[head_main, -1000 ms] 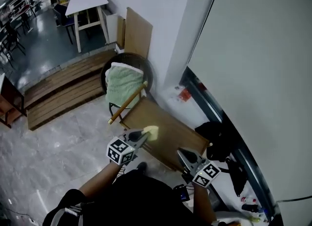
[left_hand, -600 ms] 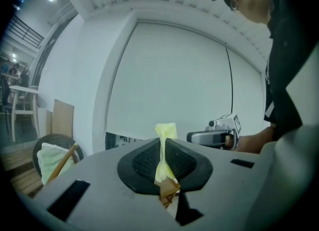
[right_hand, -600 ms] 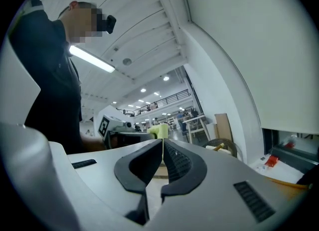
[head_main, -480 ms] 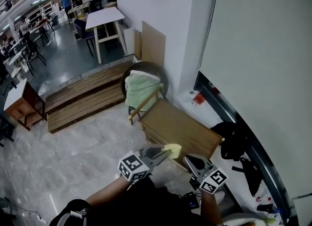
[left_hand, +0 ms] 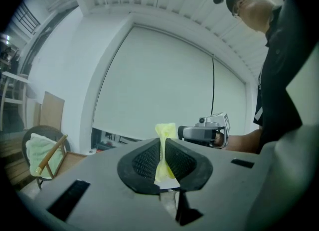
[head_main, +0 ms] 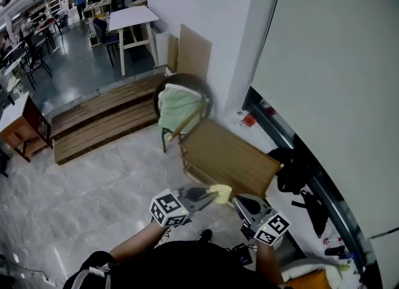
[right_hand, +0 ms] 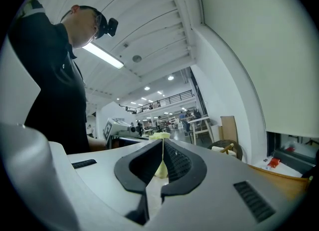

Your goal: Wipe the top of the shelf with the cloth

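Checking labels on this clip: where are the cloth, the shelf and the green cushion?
cloth (head_main: 220, 192), head view, middle of the yellow bunch.
shelf (head_main: 230, 157), head view, middle of its wooden top.
green cushion (head_main: 177, 108), head view, its centre.

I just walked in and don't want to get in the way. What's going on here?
A person holds a gripper in each hand. The left gripper and the right gripper both appear shut on a small yellow cloth, held in the air between them. The cloth is short of the wooden shelf by the wall, so wiping its top has not yet begun.
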### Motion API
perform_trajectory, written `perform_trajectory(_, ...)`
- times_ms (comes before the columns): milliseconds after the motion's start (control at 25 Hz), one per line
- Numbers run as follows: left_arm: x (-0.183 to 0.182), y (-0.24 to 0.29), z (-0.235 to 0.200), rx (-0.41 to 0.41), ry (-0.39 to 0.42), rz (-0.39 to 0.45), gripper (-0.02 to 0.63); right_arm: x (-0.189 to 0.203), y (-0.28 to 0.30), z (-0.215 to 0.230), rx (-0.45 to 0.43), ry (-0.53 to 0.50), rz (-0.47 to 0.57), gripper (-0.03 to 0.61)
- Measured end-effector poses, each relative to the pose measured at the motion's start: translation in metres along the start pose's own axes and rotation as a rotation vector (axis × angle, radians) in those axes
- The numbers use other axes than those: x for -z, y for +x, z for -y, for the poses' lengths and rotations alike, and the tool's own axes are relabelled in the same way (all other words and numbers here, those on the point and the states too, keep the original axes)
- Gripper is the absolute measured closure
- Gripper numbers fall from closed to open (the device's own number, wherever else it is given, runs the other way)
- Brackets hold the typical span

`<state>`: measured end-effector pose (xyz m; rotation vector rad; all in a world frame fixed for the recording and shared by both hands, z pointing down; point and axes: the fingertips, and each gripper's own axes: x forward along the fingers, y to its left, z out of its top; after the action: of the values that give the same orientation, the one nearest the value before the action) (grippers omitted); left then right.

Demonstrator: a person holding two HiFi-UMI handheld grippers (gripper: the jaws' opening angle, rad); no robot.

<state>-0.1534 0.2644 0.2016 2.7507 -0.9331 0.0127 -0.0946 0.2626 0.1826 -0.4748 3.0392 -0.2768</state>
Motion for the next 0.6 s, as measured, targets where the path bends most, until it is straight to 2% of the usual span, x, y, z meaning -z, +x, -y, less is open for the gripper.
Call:
perform_trajectory(160, 0.018, -0.043, 0.022, 0.028, -0.034, -0.005, 0.581, 0.019, -0.001, -0.040, 0.029, 0.050, 0.001, 0.551)
perform_trajectory(400, 0.050, -0.084, 0.049, 0.066, -0.105, 0.013, 0.581, 0.052, -0.016, -0.088, 0.067, 0.090, -0.065, 0.552)
perform_trajectory(600, 0.056, -0.111, 0.078, 0.092, -0.092, 0.005, 0.581, 0.056, -0.009, -0.123, 0.048, 0.110, -0.039, 0.552)
